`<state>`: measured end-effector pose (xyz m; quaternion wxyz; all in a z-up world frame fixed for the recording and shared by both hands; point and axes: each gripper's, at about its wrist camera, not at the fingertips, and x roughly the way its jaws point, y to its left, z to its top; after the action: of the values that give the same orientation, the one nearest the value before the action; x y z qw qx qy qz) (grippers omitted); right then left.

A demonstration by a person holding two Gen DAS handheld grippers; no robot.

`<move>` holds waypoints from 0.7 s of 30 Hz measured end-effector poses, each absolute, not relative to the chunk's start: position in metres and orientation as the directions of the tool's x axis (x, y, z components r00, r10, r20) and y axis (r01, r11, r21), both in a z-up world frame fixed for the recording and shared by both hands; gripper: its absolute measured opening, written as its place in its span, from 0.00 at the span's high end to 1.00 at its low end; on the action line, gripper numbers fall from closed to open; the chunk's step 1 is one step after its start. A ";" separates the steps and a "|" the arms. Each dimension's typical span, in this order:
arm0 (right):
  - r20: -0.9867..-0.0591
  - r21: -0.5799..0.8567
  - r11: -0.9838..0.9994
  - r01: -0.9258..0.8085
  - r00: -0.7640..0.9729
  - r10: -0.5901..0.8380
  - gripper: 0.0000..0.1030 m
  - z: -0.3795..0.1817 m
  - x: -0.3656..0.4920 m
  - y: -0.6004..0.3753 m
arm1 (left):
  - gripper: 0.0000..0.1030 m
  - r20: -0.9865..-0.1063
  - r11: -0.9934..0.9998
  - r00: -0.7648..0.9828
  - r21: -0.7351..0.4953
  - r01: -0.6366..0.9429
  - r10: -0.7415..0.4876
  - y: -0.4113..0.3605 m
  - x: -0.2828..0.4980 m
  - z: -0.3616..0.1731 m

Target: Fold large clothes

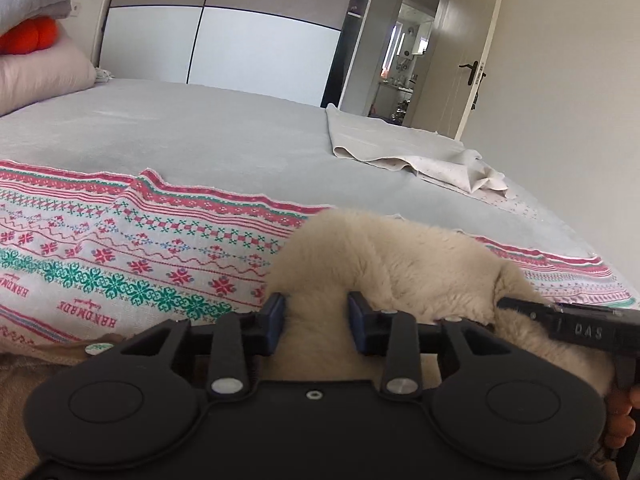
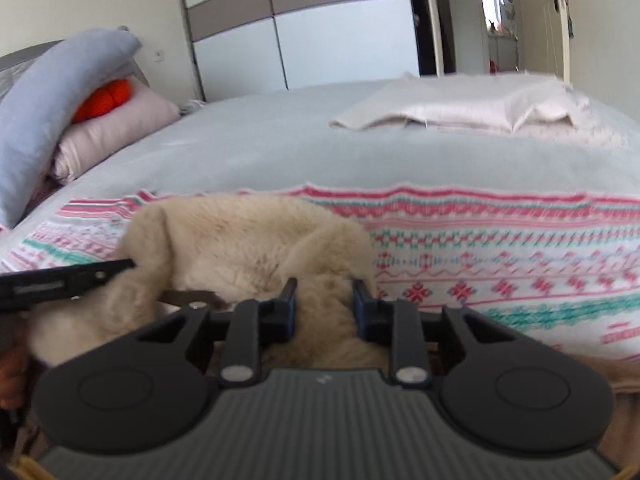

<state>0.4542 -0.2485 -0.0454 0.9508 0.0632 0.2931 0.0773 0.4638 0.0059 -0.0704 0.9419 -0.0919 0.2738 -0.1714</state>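
From my left wrist view, my left hand-held gripper point(image 1: 316, 320) has its jaws partly closed around a thick ridge of the cream fleece garment point(image 1: 384, 264), the blue pads pressing its sides. The fleece lies bunched at the near edge of the bed point(image 1: 200, 128), on top of the patterned cloth point(image 1: 120, 256) spread along that edge. My right hand-held gripper point(image 1: 560, 320) reaches into the same garment from the right side. A folded beige cloth point(image 1: 420, 156) sits near the far right corner.

From my right wrist view, my right hand-held gripper point(image 2: 325, 304) also pinches a fold of the cream fleece garment point(image 2: 248, 240), jaws narrow, pads pressed against the pile. My left hand-held gripper point(image 2: 68, 280) enters it from the left.

I judge the step to be lifting and spreading the fleece. To do it well, I should keep both grips firm, draw them apart evenly, and avoid snagging the patterned cloth point(image 2: 500, 248) beneath.
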 end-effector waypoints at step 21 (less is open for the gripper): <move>-0.547 -0.007 0.905 0.426 0.756 -0.360 0.02 0.047 0.203 -0.414 | 0.00 -0.538 0.968 0.811 -0.205 0.142 -0.232 0.029 0.309 0.001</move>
<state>0.2034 -0.4137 0.0469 0.9351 0.0589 0.2794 -0.2100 0.3092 0.0287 0.0012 0.9483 -0.0775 0.2915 -0.0987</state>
